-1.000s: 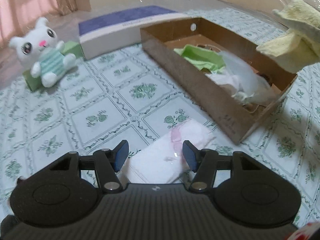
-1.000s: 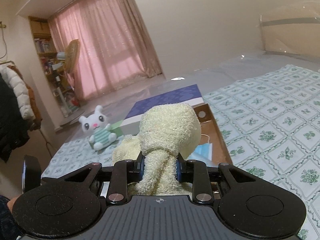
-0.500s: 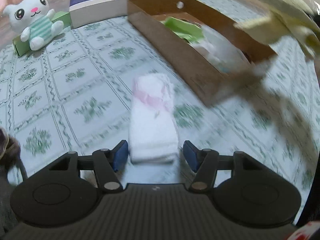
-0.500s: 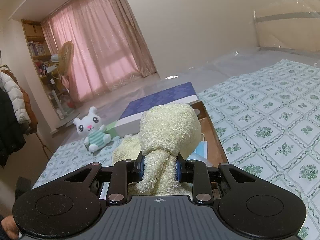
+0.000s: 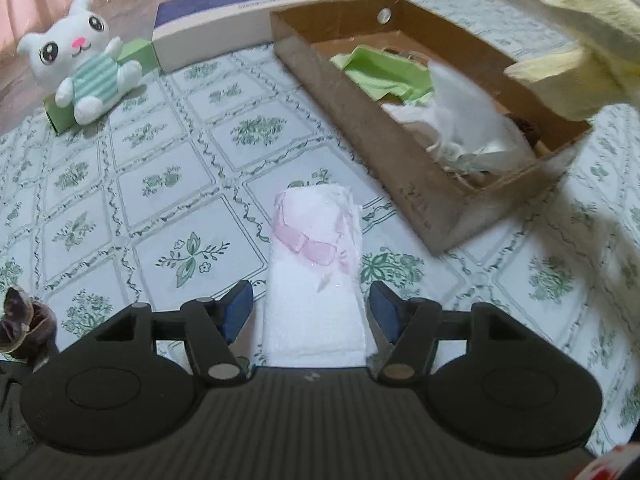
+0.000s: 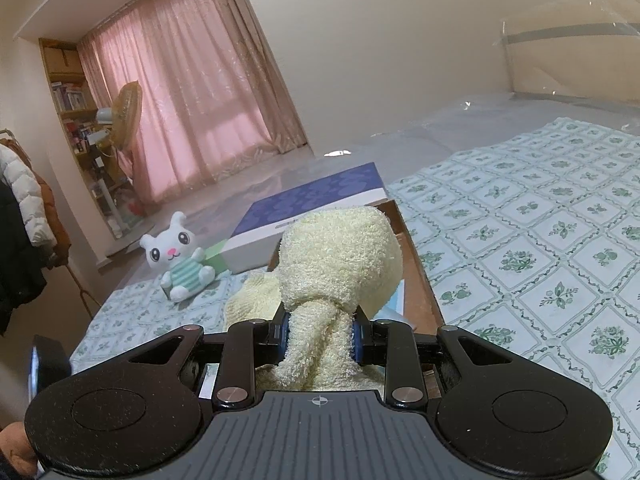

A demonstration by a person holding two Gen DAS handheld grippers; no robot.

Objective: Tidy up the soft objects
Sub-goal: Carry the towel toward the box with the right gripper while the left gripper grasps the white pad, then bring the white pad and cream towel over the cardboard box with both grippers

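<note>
A folded white cloth with a pink ribbon (image 5: 316,276) lies on the patterned sheet, its near end between the fingers of my left gripper (image 5: 311,312). The jaws are opening and the blue pads stand clear of the cloth on both sides. My right gripper (image 6: 319,340) is shut on a pale yellow towel (image 6: 340,256), which bulges up above the pads. That same yellow towel (image 5: 576,64) hangs over the far right end of the brown cardboard box (image 5: 372,128). The box holds a green cloth (image 5: 380,72) and white fabric (image 5: 468,120).
A white plush bunny (image 5: 86,68) leans on a green block (image 5: 136,54) at the far left. A flat blue-topped box (image 5: 240,16) lies behind the cardboard box. A dark brown object (image 5: 20,320) sits at the left edge. Curtains and a fan (image 6: 124,120) stand beyond the bed.
My left gripper swung over the white cloth, which now lies lengthwise between its fingers instead of slanting off to the right. The right gripper held the towel still.
</note>
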